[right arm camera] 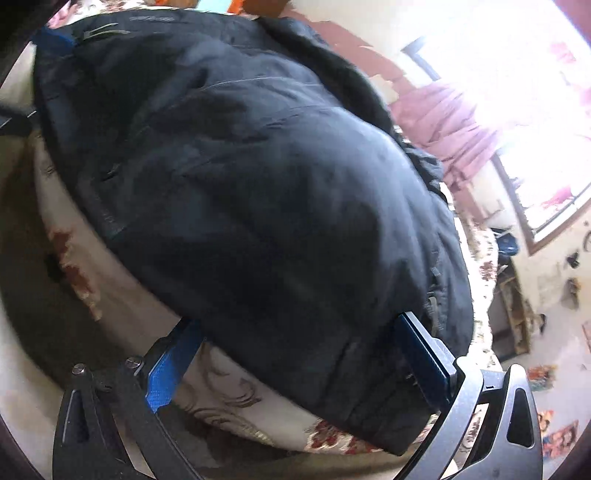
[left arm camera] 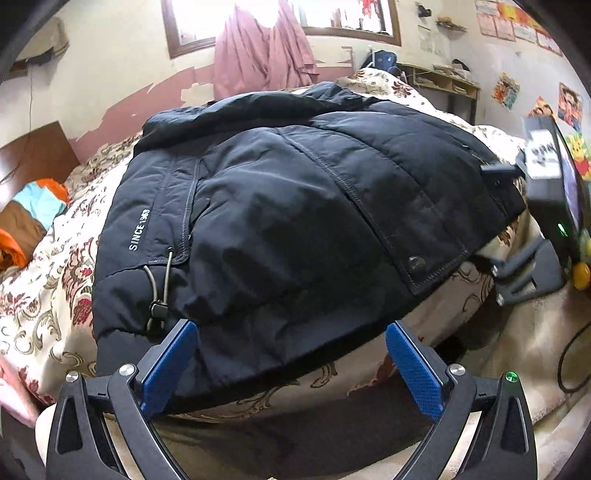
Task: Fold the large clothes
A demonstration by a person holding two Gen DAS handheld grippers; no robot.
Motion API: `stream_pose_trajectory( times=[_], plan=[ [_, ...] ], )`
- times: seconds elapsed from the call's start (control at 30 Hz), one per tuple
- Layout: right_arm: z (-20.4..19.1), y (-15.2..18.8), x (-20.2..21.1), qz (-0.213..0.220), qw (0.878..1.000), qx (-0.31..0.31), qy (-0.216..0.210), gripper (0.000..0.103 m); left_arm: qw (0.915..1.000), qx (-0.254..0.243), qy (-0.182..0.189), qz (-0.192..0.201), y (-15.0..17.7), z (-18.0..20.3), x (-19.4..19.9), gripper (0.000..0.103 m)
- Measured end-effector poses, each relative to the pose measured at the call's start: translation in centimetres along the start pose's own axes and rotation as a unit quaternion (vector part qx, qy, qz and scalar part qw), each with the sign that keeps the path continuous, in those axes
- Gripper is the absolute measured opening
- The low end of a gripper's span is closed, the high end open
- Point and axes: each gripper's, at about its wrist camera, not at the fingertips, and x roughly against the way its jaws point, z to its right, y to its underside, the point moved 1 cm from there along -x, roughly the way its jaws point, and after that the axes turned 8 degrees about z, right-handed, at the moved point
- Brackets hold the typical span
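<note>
A dark navy padded jacket (left arm camera: 280,221) lies folded into a thick bundle on a bed covered by a cream bedspread (left arm camera: 55,288) with red and gold floral print. In the left wrist view the left gripper (left arm camera: 291,365) has its 2 blue-padded fingers (left arm camera: 170,369) spread wide, with the jacket's near hem lying between and just beyond the tips; whether the pads touch the cloth cannot be told. Just ahead of the left-hand finger an elastic drawcord with a toggle (left arm camera: 159,295) hangs down the jacket's side, and above it runs a white "SINCE 1983" print (left arm camera: 139,229). Ahead of the right-hand finger, a snap button (left arm camera: 415,263) sits at the corner of a stitched flap. The right gripper (left arm camera: 546,206) shows at the far right of that view, at the jacket's other edge.

In the right wrist view, which is blurred, the right gripper (right arm camera: 295,358) also has its fingers (right arm camera: 170,369) wide apart. The jacket (right arm camera: 240,192) fills the space ahead of them, and its lower edge drapes between the 2 pads, lying against the right-hand one; the left-hand pad sits at the fabric's edge over the bedspread (right arm camera: 221,384).

Beyond the fingers, past the jacket, a pink garment (left arm camera: 258,48) hangs before a bright window (left arm camera: 192,18), and an orange, blue and brown cloth (left arm camera: 29,218) lies far left on the bed.
</note>
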Motion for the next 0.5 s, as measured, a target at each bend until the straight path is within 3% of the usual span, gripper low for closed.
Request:
stream_pose_trajectory(
  times=[0.1,0.37,0.5],
  plan=[
    [1.2,-0.4,0.7,0.025,0.999,-0.035,0.010,0.101,1.0000,-0.008,0.003,0.002,0.1,0.4,0.3,0.103],
    [4.9,-1.3,3.7,0.092,0.986,-0.135,-0.040,0.101,0.9996,-0.028,0.004,-0.001,0.5,1.3,0.4,0.103],
    [6.7,-1.5,3.6,0.105,0.979,-0.162,-0.057,0.101,0.9984,-0.048,-0.022,-0.019,0.7,1.8,-0.5,0.103]
  ],
)
